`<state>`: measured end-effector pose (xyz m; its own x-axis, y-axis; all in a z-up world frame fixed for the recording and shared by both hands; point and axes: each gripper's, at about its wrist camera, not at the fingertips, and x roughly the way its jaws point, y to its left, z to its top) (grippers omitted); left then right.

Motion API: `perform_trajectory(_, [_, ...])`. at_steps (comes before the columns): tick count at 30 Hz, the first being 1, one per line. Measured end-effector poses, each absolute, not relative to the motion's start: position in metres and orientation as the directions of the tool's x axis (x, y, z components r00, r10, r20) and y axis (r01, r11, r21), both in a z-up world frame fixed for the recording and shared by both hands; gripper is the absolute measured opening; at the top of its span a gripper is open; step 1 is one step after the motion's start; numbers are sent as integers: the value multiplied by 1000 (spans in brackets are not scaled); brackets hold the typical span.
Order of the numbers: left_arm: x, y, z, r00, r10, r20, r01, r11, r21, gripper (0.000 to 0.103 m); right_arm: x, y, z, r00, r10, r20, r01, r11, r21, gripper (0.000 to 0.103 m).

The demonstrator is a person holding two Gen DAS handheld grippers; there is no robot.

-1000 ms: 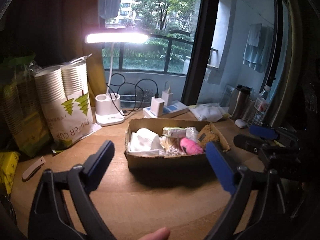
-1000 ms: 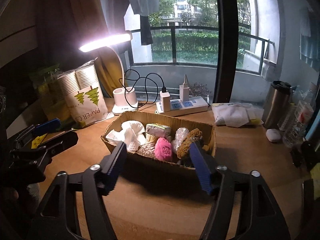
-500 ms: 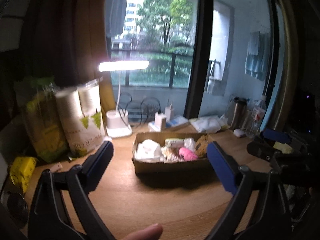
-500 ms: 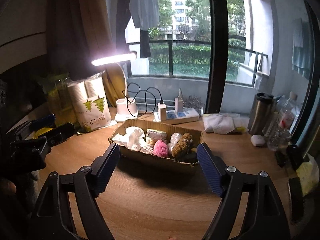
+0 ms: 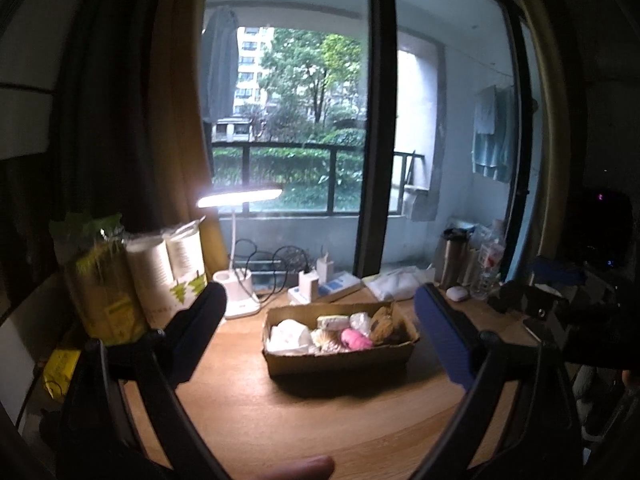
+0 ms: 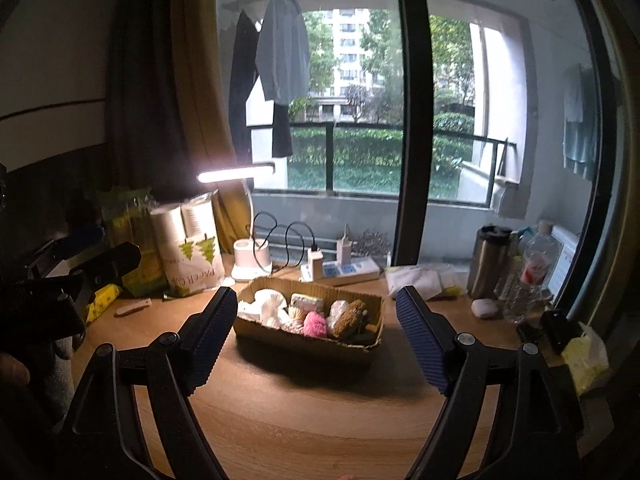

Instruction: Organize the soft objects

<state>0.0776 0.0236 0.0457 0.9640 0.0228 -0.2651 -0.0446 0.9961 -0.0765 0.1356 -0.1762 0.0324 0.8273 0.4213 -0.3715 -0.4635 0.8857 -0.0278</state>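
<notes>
From the left wrist view, the left gripper (image 5: 320,336) stands with its jaws wide apart and holds nothing, raised well back from the cardboard box (image 5: 340,360) that sits mid-counter (image 5: 320,420). The soft things lie packed close inside: a white crumpled piece (image 5: 289,334) at the left, a pink fluffy ball (image 5: 354,338) near the front wall, a brown fuzzy piece (image 5: 382,320) leaning at the right, and a pale wrapped block (image 5: 333,322) behind. The risk, as I judge it, is that a reach from here catches the thin front wall and drags or tips the light box, since nothing braces it; a close among such tight neighbours could also pinch two pieces at once. The desk lamp (image 5: 240,200) throws glare and the box interior is dim, so edges are hard to read. From the right wrist view, the right gripper (image 6: 312,332) is likewise spread open and empty, the box (image 6: 308,342) framed between its fingers but well ahead of them. The pink ball (image 6: 315,324) sits at the near wall, the brown piece (image 6: 350,318) just to its right, white pieces (image 6: 268,304) at the left. The left gripper (image 6: 76,264) shows at the left edge, near the paper cup pack (image 6: 192,256), which a wide swing could knock. The box's torn near rim looks weak and could fold under a push.
</notes>
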Motion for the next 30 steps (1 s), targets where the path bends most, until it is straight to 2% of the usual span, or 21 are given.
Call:
perform_trajectory(14, [58,7,90,988,-1,-151,-7,999,-50,96,115,-196,68,877,392,-276,-419,907,-45,85])
perform_trajectory(30, [60,6,98,989,4,-149,-12,999,-51,98,110,-203,79,894,381,-237,-403,914,-49,86])
